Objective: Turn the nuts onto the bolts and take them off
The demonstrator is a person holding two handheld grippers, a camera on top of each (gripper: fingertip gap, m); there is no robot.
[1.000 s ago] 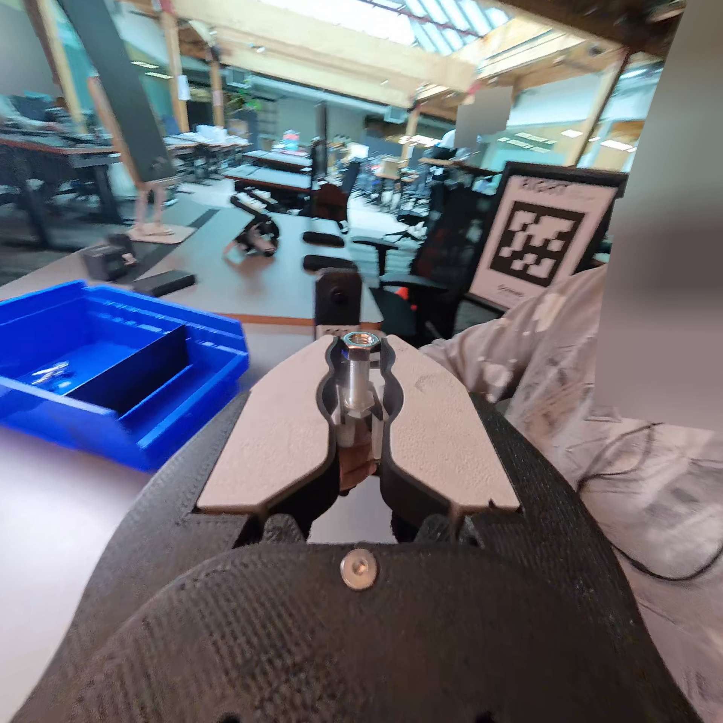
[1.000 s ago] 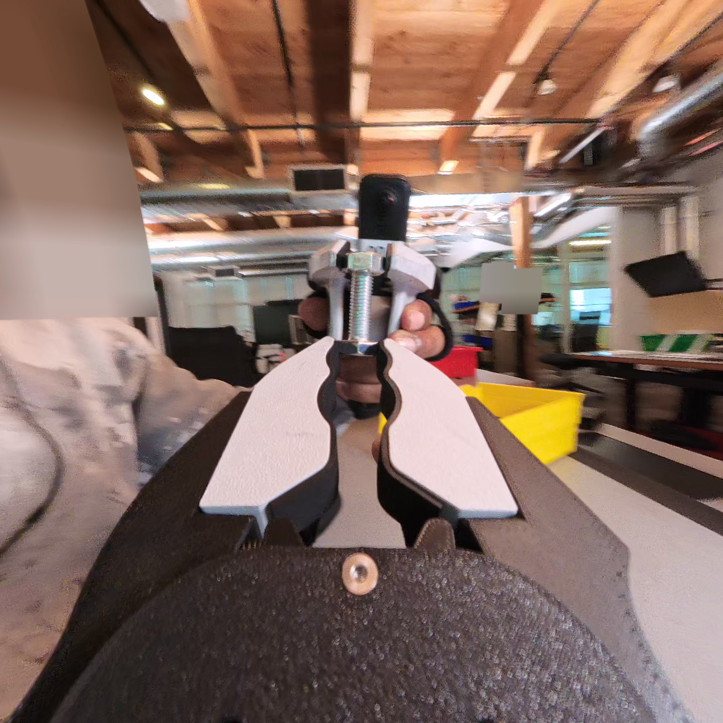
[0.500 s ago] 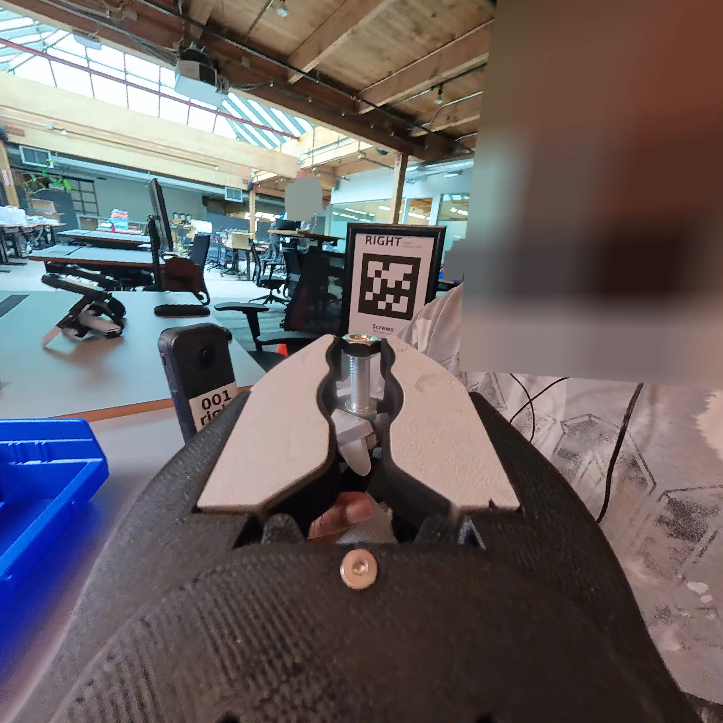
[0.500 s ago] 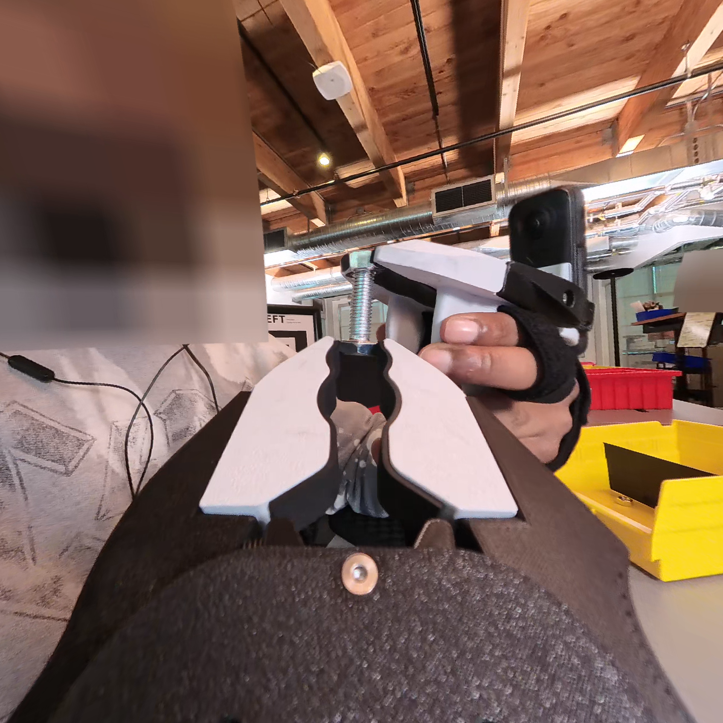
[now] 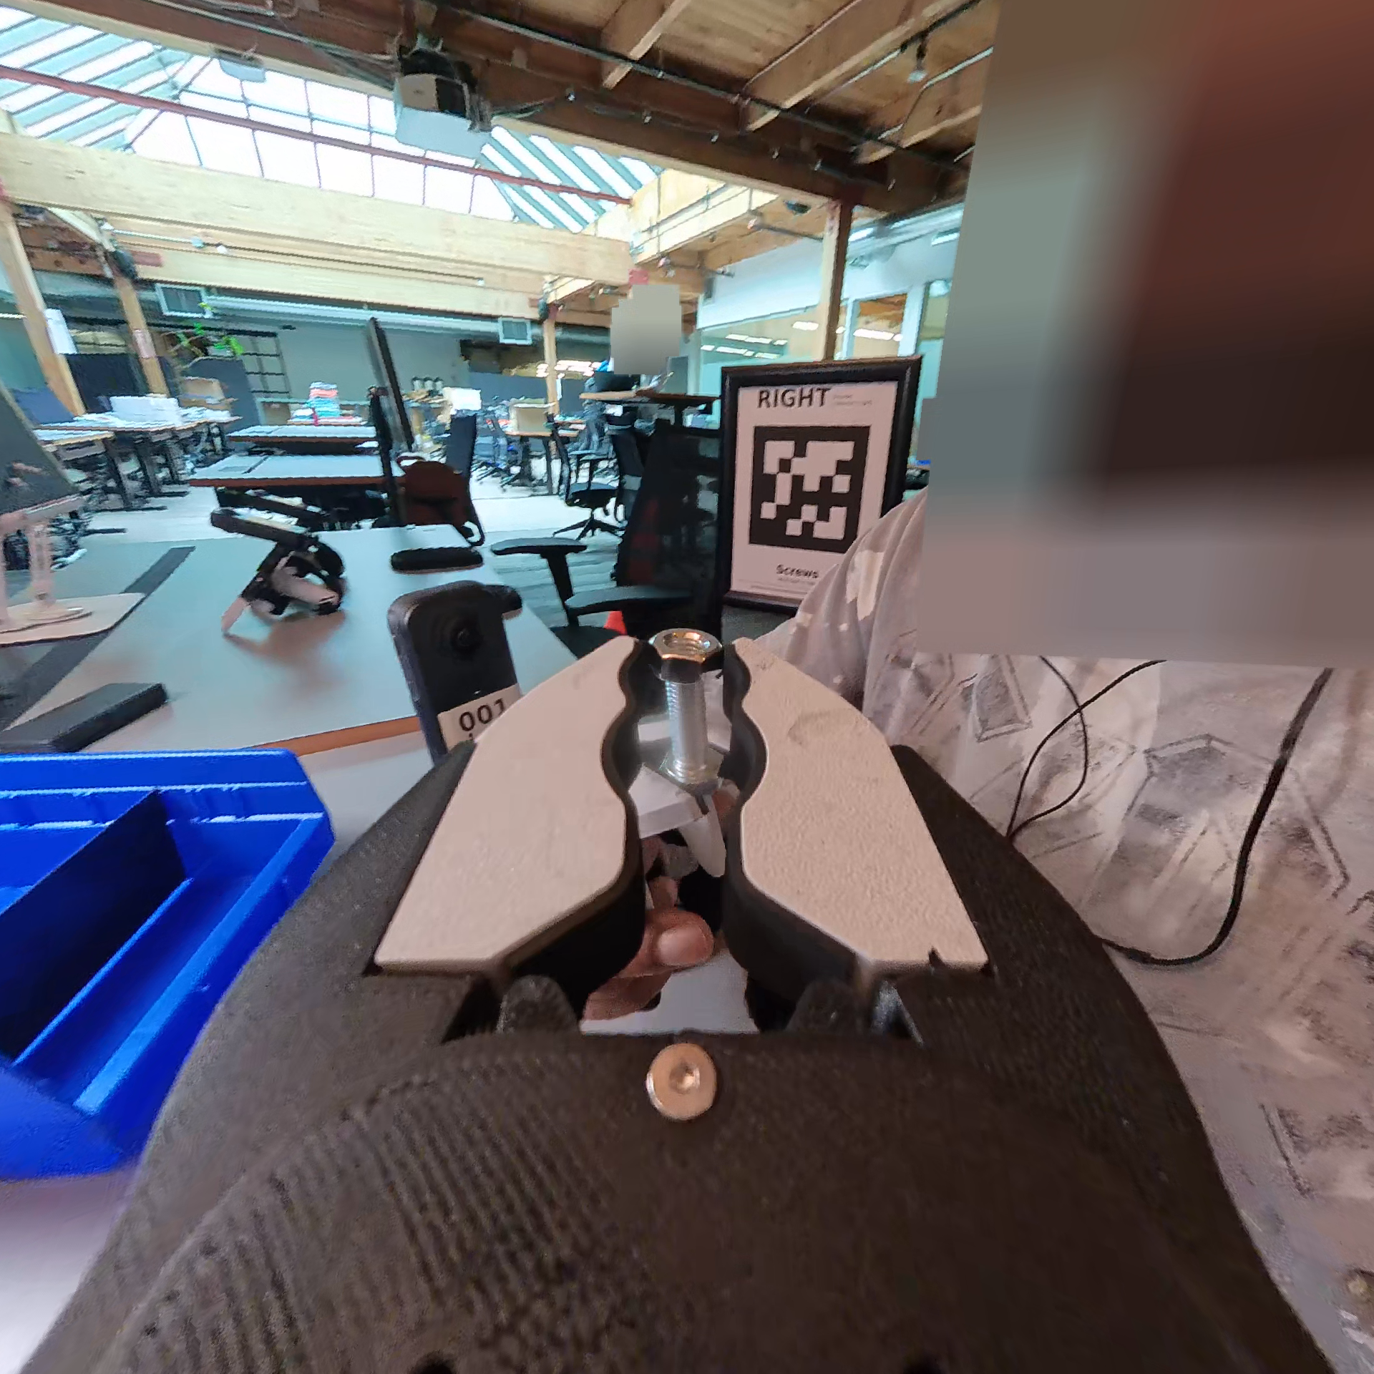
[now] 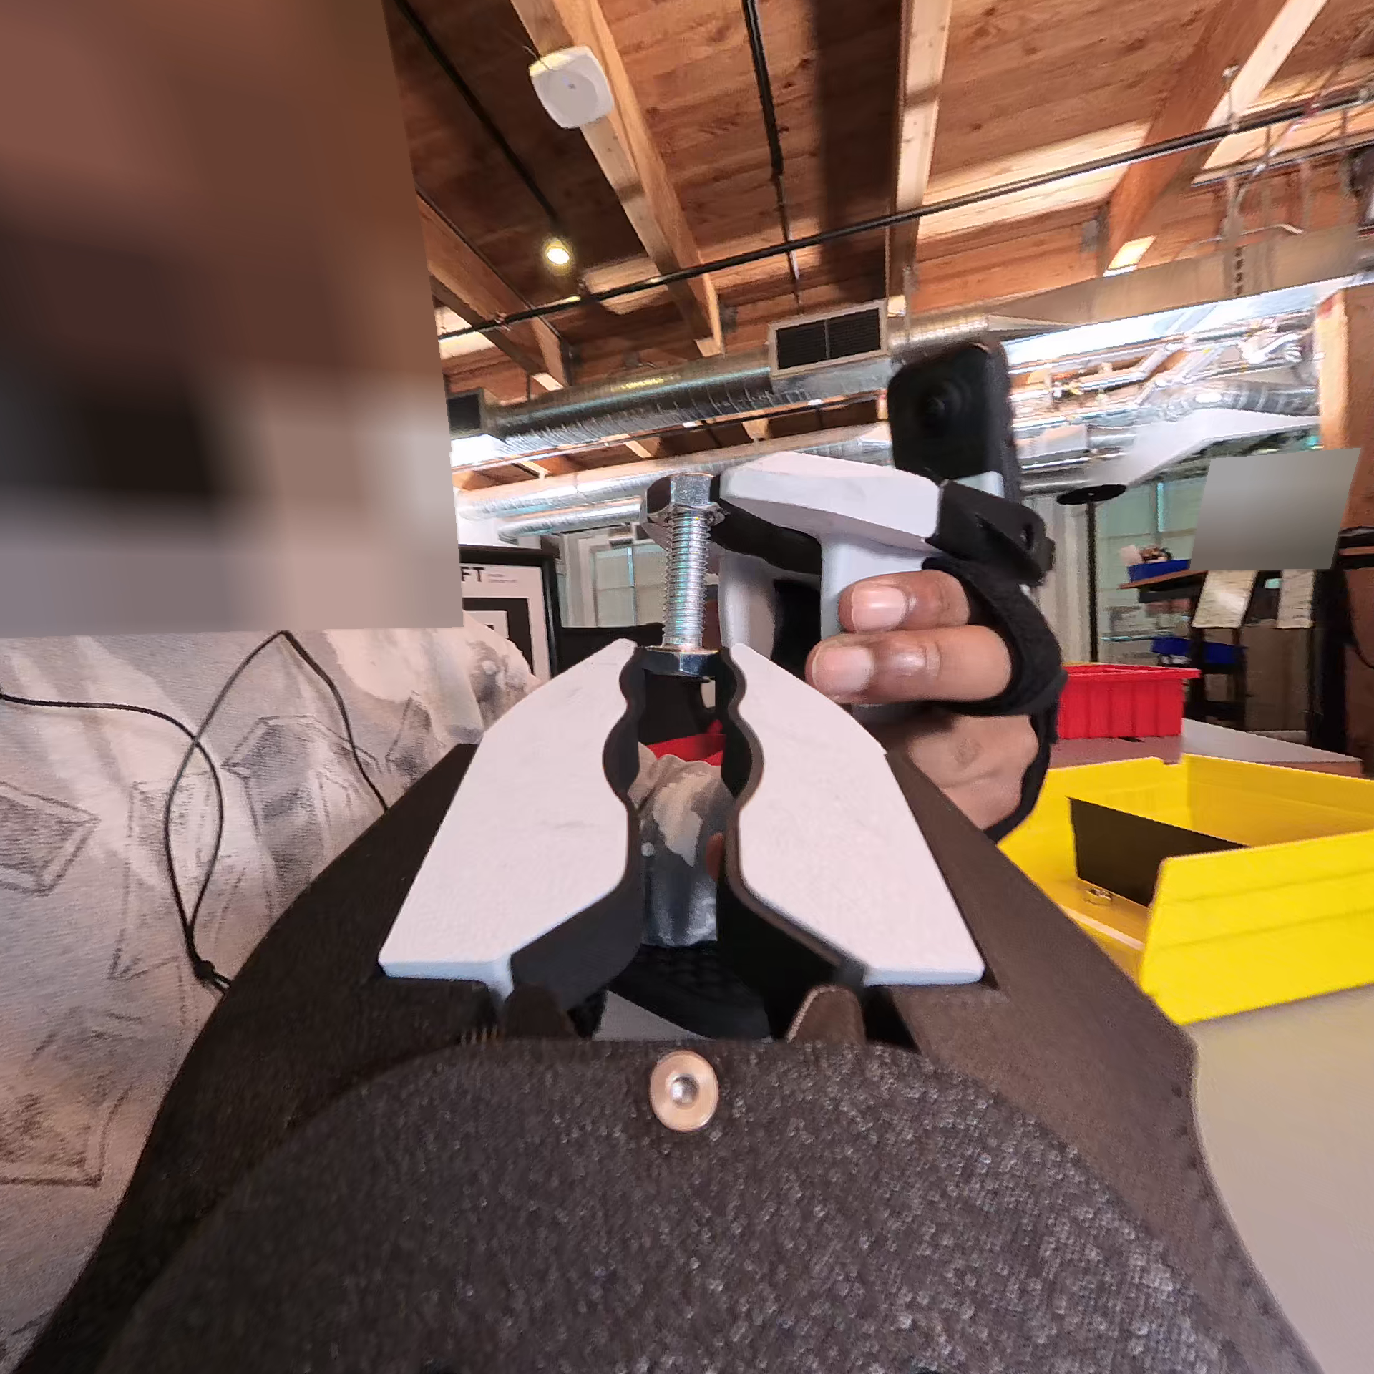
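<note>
A silver bolt (image 5: 688,714) stands upright between my two grippers. My left gripper (image 5: 682,656) is shut on the bolt's hex head at its fingertips. My right gripper (image 6: 678,660) is shut on a hex nut (image 6: 678,658) at the lower end of the threaded shank (image 6: 684,572). In the left wrist view the nut (image 5: 691,772) shows low between my fingers, held by the right gripper's white fingers (image 5: 669,807). In the right wrist view the left gripper's white finger (image 6: 818,498) comes in from the right, with a person's hand (image 6: 914,662) on its grip.
A blue divided bin (image 5: 111,892) sits at the left on the table. A yellow bin (image 6: 1227,877) with a black divider sits at the right, with a red bin (image 6: 1115,699) behind it. A framed marker sign (image 5: 810,483) and the person's patterned shirt (image 5: 1115,781) with a black cable are close behind. Left and right tips are no more than a few centimetres apart.
Both grippers kept their hold while turning about the bolt. The left gripper went from head-on to side-on in the right view. The left view swung right, then slightly back towards the blue bin.
</note>
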